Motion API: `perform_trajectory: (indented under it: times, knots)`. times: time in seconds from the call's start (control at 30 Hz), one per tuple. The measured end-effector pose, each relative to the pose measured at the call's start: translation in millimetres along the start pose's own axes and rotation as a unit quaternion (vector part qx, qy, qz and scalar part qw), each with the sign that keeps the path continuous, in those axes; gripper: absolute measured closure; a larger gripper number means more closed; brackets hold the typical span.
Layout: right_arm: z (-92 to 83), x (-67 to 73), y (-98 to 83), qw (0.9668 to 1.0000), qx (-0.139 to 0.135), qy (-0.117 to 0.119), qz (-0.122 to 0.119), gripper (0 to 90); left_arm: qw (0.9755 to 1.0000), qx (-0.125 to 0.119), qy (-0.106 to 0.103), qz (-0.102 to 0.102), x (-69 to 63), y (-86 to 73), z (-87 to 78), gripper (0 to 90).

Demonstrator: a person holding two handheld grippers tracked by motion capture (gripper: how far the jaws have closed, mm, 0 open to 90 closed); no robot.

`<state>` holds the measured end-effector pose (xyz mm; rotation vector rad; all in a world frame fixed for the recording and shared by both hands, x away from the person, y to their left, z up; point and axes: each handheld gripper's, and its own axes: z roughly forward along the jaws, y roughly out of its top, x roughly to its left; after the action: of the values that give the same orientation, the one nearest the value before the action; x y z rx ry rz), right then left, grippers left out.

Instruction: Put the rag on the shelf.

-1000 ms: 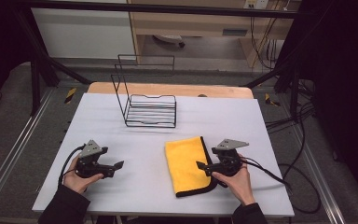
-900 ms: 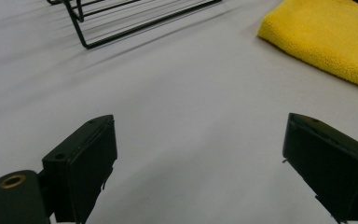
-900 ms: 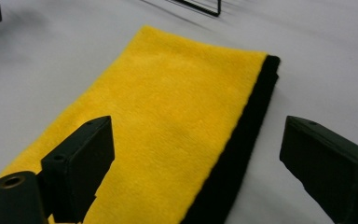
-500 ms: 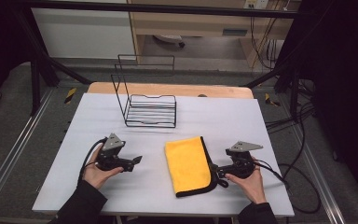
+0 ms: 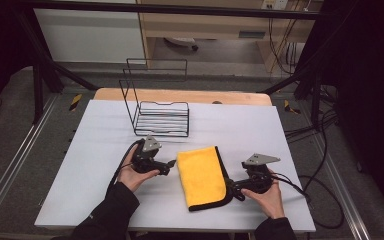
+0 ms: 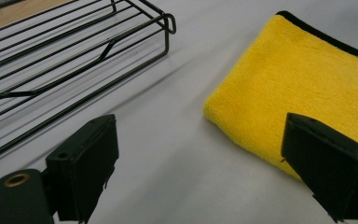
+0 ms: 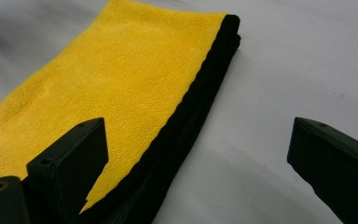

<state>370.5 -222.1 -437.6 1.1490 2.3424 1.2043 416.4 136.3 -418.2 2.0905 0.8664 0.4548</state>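
Cloth (image 5: 202, 176), yellow, folded, lying flat on bench (image 5: 280, 135) between both grippers' fingers, all spread apart, gripping nothing. Likely feeling soft, light, floppy; pinching black-trimmed edge (image 7: 200, 98) probably easiest.

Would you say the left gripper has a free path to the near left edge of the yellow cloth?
Probably yes: the left gripper is open beside the yellow cloth, with bare table between.

A folded yellow cloth (image 5: 203, 176) lies on the white worktop (image 5: 95, 150); the left gripper (image 5: 169, 165) sits just beside its left edge, jaws apart; the right gripper (image 5: 232, 189) rests at its black-trimmed right edge, jaws spread; a black wire rack (image 5: 161, 117) stands behind.
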Motion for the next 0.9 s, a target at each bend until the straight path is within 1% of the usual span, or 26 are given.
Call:
perform_trajectory:
  times: [0.2, 0.27, 0.37, 0.4, 0.43, 0.47, 0.53, 0.57, 0.63, 0.67, 0.7, 0.77, 0.83, 0.87, 0.9]
  knots:
    - [0.6, 0.3, -0.1, 1.0, 0.004, 0.0, 0.002, 5.7, 0.9998, 0.005, 0.006, -0.016, -3.9, 8.0, 18.6, 16.8]
    - [0.8, 0.1, -0.1, 1.0, 0.003, 0.0, 0.001, 5.7, 0.9997, 0.004, 0.009, -0.023, -4.4, 8.9, 24.5, 22.0]
    - [0.6, 0.1, 0.0, 1.0, 0.005, 0.001, 0.002, 5.7, 0.9991, 0.007, 0.013, -0.039, -4.3, 8.8, 32.8, 28.8]
    - [0.7, -0.3, 0.1, 1.0, 0.005, 0.001, 0.001, 5.7, 0.9989, 0.011, 0.012, -0.044, -3.9, 8.6, 35.2, 31.1]
    - [0.7, -0.3, 0.1, 1.0, 0.005, 0.001, 0.001, 5.7, 0.9987, 0.014, 0.011, -0.048, -3.5, 8.2, 37.7, 31.1]
    - [0.8, -0.4, 0.3, 1.0, 0.005, 0.001, 0.002, 5.7, 0.9984, 0.019, 0.009, -0.052, -3.1, 7.8, 39.9, 34.5]
    - [1.2, -0.5, 0.4, 1.0, 0.004, 0.001, 0.002, 5.8, 0.9973, 0.027, 0.01, -0.068, -3.8, 6.3, 47.4, 37.7]
    - [1.3, -0.4, 0.5, 1.0, 0.004, 0.002, 0.004, 5.8, 0.9973, 0.027, 0.01, -0.068, -3.8, 6.3, 47.4, 39.6]
    - [1.5, -0.6, 0.6, 1.0, 0.005, 0.001, 0.003, 5.9, 0.9965, 0.034, 0.003, -0.076, -4.4, 5.7, 50.7, 42.6]
    - [1.5, -0.6, 0.6, 1.0, 0.005, 0.001, 0.003, 5.9, 0.9961, 0.038, 0.001, -0.08, -4.8, 5.4, 51.9, 42.6]
    - [1.3, -1.0, 0.8, 1.0, 0.005, 0.002, 0.002, 5.9, 0.9957, 0.041, -0.002, -0.083, -5.3, 5.1, 52.7, 47.1]
    - [1.2, -1.3, 1.2, 1.0, 0.003, 0.003, 0.004, 6.1, 0.9948, 0.045, -0.009, -0.091, -6.8, 4.8, 53.6, 51.4]
    - [1.2, -1.3, 1.5, 1.0, 0.002, 0.002, 0.006, 6.2, 0.9946, 0.045, -0.011, -0.092, -7.6, 4.9, 53.7, 53.0]
    - [1.9, -2.6, 2.4, 1.0, -0.002, 0.003, 0.006, 6.4, 0.9945, 0.046, -0.012, -0.093, -8.3, 4.9, 54.0, 56.4]
    - [1.9, -2.6, 2.4, 1.0, -0.002, 0.003, 0.006, 6.4, 0.9945, 0.048, -0.013, -0.093, -9.3, 4.8, 54.7, 56.4]
